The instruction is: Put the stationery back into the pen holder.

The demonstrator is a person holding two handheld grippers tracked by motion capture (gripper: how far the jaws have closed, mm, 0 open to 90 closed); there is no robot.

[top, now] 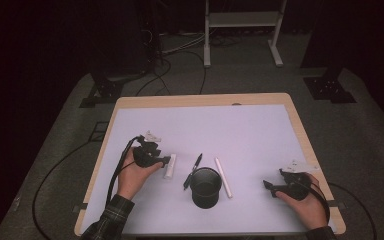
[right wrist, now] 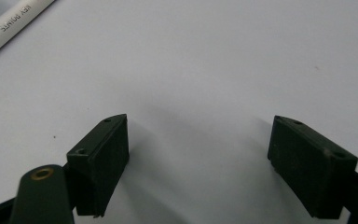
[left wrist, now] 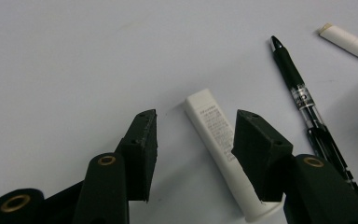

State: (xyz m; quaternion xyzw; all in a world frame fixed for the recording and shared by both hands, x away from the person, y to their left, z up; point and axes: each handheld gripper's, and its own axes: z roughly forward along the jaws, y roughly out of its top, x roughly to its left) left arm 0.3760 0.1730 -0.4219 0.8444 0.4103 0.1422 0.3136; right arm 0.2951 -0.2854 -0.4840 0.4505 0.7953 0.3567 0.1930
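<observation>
Left gripper view shows the left gripper [left wrist: 193, 140] half open around the white tube [left wrist: 219, 140] lying on the desk [left wrist: 74, 56], not pressing it. Centre over the tube's middle before closing. Right gripper [right wrist: 198, 149] rests wide open, empty.

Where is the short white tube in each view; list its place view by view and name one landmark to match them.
High view: the short white tube lies left of centre, at the left hand-held gripper, left of the black pen.
Left gripper view: bottom centre, running between the open jaws, partly behind the right-side jaw.
Right gripper view: not in it.
Shared landmark: the black pen beside it, seen in the high and left gripper views.
</observation>
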